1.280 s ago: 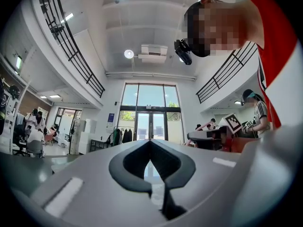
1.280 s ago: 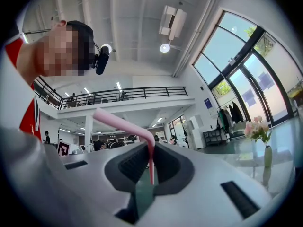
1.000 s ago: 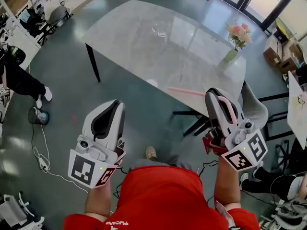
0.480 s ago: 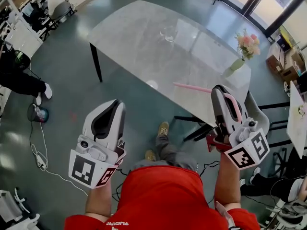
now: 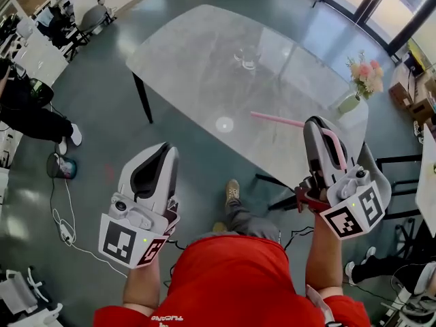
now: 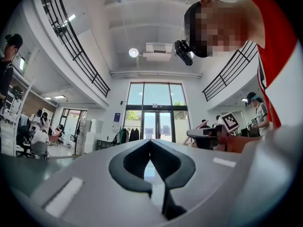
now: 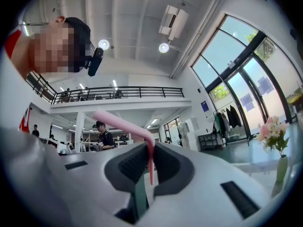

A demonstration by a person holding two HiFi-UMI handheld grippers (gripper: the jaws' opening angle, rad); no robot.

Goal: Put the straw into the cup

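Two fingers (image 7: 127,167) of the right gripper (image 7: 150,161) pinch the pink straw (image 7: 122,124).

the table (image 5: 204,67) stands ahead on the floor (image 5: 102,114); the cup (image 5: 246,58) is on the table, toward its far side; the vase (image 5: 349,102) is on the table's right end, well apart from the cup; the right gripper (image 5: 315,125) is at the table's near right edge; the straw (image 5: 276,119) sits between its jaws and reaches left over the table; a chair (image 5: 373,165) is under that corner; the left gripper (image 5: 163,150) is short of the table's near edge, over the floor; a cable (image 5: 58,210) lies on the floor, left of the table.
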